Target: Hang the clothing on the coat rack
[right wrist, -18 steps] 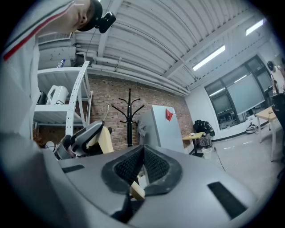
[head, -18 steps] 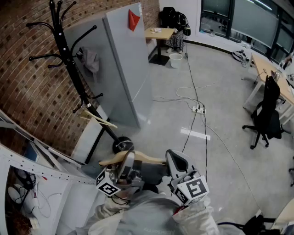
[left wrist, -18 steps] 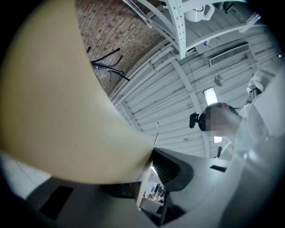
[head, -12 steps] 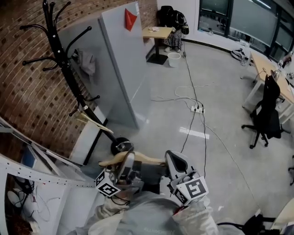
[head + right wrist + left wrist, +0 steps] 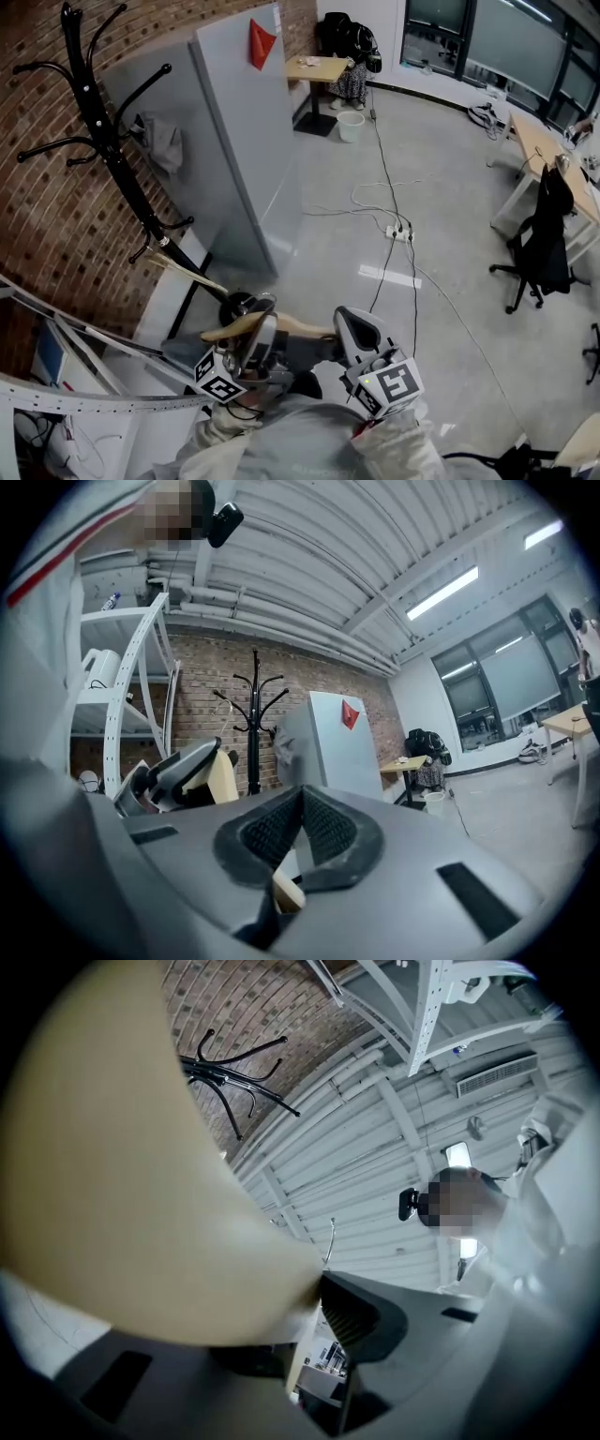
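Coat rack (image 5: 99, 141) base appears only in head view.

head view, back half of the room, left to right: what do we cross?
coat rack → grey partition panel → small wooden table → power strip on the floor → black office chair. The white bucket is left out: it overlaps the table's span.

hanger (image 5: 122, 1176) a close blur across the left gripper view, cut off at the edges, one jaw hidden behind it, in the head view its far end lost behind the right gripper (image 5: 361, 339), dark cloth (image 5: 305, 354) below mostly hidden, rack (image 5: 103, 141) base partly covered by the left gripper (image 5: 255, 345)
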Demonstrator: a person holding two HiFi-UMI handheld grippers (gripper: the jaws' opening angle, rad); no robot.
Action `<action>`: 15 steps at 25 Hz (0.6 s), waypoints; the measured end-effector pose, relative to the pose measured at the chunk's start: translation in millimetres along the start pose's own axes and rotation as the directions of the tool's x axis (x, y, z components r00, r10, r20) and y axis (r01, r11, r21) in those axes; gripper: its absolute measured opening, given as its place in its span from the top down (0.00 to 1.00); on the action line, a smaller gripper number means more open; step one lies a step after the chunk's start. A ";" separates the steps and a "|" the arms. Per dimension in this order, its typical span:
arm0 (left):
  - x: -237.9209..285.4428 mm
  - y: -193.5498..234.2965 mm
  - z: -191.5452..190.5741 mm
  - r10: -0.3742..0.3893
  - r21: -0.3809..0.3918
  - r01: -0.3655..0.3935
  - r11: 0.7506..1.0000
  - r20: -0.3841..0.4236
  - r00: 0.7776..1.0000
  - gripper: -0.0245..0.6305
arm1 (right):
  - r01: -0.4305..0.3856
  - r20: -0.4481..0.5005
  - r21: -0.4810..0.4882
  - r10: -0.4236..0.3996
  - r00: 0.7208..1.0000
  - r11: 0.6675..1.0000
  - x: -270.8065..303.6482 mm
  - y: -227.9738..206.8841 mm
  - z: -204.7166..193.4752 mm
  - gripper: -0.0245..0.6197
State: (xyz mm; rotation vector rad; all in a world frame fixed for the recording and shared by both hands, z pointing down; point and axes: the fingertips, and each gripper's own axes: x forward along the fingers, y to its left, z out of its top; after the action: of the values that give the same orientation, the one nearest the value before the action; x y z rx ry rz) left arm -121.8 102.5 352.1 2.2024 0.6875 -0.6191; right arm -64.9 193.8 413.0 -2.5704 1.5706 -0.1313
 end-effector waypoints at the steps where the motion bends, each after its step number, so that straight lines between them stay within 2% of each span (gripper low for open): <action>1: 4.2 6.8 2.7 0.000 0.001 0.000 1.000 -0.001 1.000 0.79 | 0.001 -0.001 -0.001 -0.001 1.000 1.000 8.0 -3.4 1.1 0.92; 15: 53.1 97.2 29.7 -0.039 -0.023 0.038 0.999 -0.035 0.999 0.79 | 0.049 -0.001 0.001 -0.049 0.999 0.999 103.6 -47.0 11.8 0.92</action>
State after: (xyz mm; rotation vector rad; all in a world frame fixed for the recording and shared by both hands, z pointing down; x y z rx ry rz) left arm -27.1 37.9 350.1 2.1888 0.7538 -0.5901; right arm 25.3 123.5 409.4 -2.6097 1.5084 -0.1381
